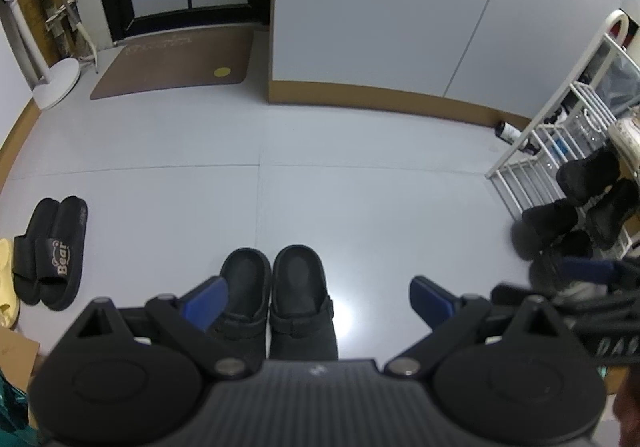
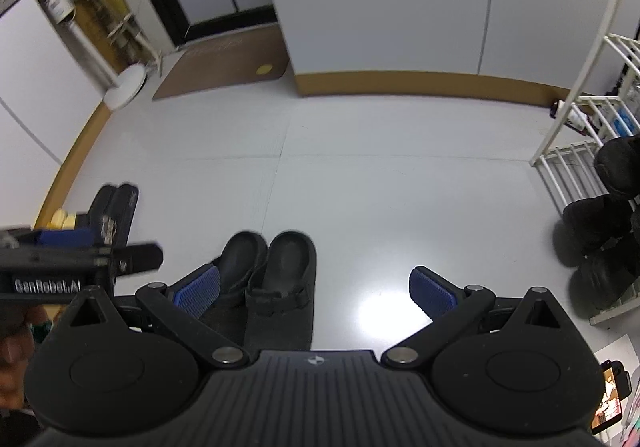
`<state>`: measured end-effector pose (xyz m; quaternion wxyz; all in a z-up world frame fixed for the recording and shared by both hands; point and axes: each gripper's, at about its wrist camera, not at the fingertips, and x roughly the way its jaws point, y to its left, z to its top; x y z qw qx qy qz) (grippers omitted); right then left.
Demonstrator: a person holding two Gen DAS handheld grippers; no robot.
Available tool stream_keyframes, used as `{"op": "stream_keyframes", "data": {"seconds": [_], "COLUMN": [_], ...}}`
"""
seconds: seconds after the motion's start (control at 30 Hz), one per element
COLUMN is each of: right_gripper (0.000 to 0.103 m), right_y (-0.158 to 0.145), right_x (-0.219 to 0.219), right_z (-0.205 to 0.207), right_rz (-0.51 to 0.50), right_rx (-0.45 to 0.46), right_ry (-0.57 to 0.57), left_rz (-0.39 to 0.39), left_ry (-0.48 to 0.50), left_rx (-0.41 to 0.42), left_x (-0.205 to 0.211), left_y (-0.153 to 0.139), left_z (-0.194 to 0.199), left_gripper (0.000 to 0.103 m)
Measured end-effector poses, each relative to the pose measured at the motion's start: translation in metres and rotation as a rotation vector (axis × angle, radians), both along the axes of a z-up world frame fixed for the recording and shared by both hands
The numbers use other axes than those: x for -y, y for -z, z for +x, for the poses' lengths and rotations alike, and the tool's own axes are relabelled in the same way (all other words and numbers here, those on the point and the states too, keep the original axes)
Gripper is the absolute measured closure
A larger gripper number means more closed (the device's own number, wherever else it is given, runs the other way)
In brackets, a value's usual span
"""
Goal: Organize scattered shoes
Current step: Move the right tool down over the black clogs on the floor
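Left wrist: clogs [image 1: 276, 299] beneath gaping tool [image 1: 318, 303]

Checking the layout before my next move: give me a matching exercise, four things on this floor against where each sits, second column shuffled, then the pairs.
Things:
1. black clogs
2. Bear slides
3. brown doormat
4. white rack

Places:
A. far side, in front of the dark-framed door
B. right edge, dark shoes piled at its foot
C. floor centre, side by side, just ahead of the open left gripper
D. left edge, beside a yellow shoe

Pairs: 1-C, 2-D, 3-A, 4-B
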<state>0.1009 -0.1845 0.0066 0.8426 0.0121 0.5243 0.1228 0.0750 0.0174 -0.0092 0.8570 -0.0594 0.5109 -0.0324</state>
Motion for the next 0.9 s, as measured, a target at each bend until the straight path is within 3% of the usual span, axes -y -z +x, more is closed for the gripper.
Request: {"op": "stream_keyframes", "data": {"seconds": [0.27, 0.4, 0.9], "right_gripper": [0.0, 0.007, 0.009], "right_y": [0.007, 0.007, 0.012], "right_x": [-0.006, -0.012, -0.022], "right_z": [-0.002, -0.003, 0.006], "right_rz": [-0.002, -0.001, 0.039], "right_rx": [-0.028, -0.002, 0.046], "right_ry": [-0.037, -0.053, 0.007], "left_rz": [0.003, 0.012, 0.026], "left_ry": [-0.014, -0.01, -0.046], "left_rx": [-0.011, 0.001, -0.009], "left_x": [-0.003, -0.004, -0.036], "left_y": [0.002, 0.0, 0.006], "left_z": [0.001, 0.003, 0.018], "left_gripper": [0.004, 0.003, 0.003]}}
